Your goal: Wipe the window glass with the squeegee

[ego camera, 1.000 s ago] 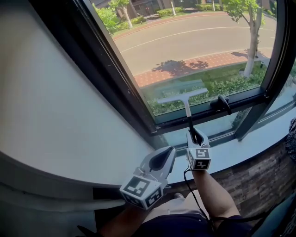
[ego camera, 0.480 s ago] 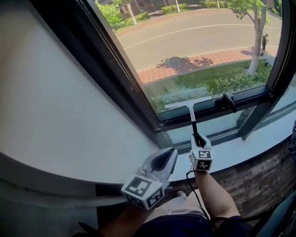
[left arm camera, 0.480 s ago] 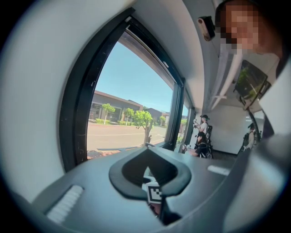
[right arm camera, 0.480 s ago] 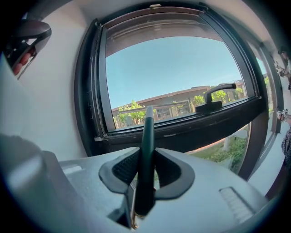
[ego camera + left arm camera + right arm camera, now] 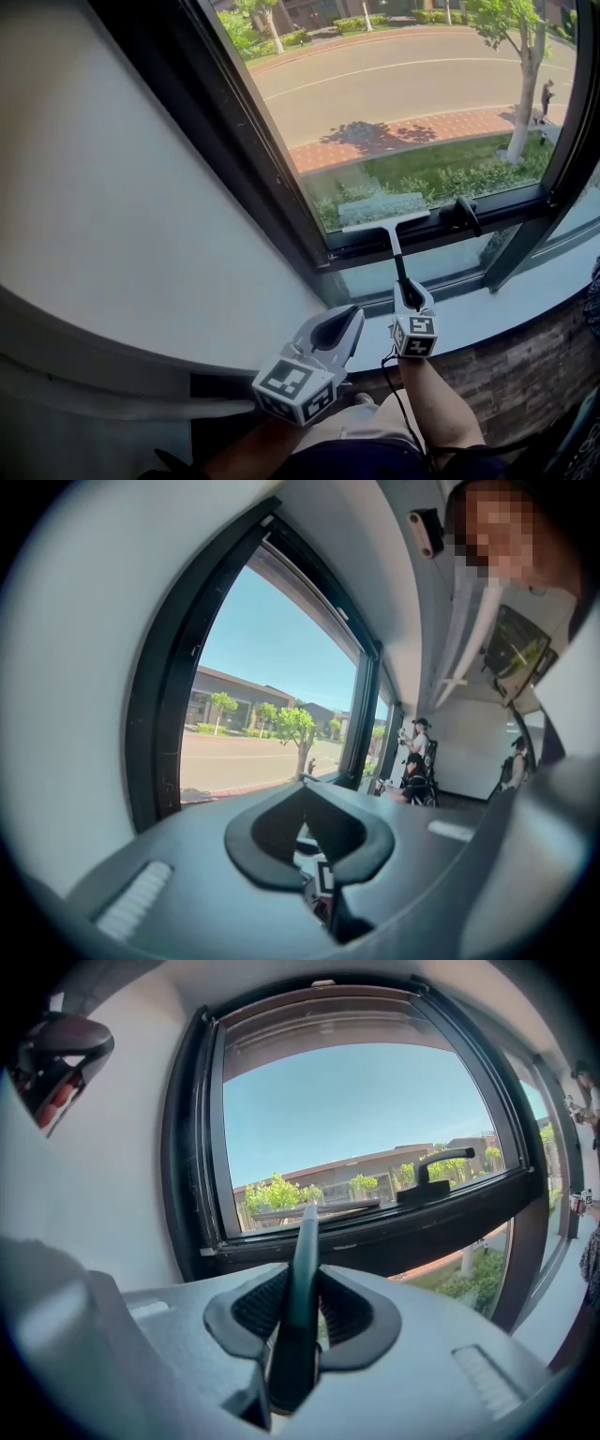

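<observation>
The squeegee [image 5: 387,224] has a white blade and a dark handle. Its blade lies across the bottom of the window glass [image 5: 403,103], just above the black lower frame. My right gripper [image 5: 411,298] is shut on the squeegee's handle below the frame. In the right gripper view the handle [image 5: 298,1288] runs up between the jaws of the right gripper [image 5: 302,1314] to the blade [image 5: 315,1209]. My left gripper [image 5: 338,327] hangs lower and to the left, near the white wall, shut with nothing in it. The left gripper [image 5: 306,832] points along the window.
A black window handle [image 5: 466,214] sits on the lower frame, right of the blade. Below it are a narrow lower pane and a pale sill [image 5: 525,291]. A white wall [image 5: 122,206] fills the left. Several people [image 5: 417,761] stand further down the room.
The squeegee has slid down the glass to the lower frame, and my right gripper has dropped with it. My left gripper has barely moved.
</observation>
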### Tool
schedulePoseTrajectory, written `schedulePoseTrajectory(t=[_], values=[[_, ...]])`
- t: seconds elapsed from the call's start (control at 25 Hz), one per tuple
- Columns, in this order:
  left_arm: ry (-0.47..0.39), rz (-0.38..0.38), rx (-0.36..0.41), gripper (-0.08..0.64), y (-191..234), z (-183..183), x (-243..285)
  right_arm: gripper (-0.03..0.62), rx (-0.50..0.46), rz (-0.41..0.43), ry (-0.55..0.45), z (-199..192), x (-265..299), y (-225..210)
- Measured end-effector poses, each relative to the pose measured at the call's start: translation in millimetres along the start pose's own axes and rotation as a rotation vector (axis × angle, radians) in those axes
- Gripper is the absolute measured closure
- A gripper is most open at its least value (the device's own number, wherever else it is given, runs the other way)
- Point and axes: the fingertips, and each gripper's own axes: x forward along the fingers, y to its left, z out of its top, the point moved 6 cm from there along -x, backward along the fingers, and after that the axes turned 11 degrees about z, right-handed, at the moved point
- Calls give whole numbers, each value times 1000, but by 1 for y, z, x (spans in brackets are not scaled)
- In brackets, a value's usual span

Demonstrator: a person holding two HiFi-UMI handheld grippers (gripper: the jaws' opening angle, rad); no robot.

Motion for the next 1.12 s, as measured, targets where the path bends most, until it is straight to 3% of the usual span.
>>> schedulePoseTrajectory(t=[0.32,0.56,0.84,1.12], values=[[-14,-17,-15,555,4,8,4,494,-51,45,-193,68,-33,16],[-74,-38,-59,555,2,27,-1,494,-131,67,-388,173,-53,31],[-138,-77,-26,555,-1,48,-2,494,-226,111,-610,302,-45,58],[-180,-92,0,555,-5,87,-14,492,-302,147,-763,397,-34,93]])
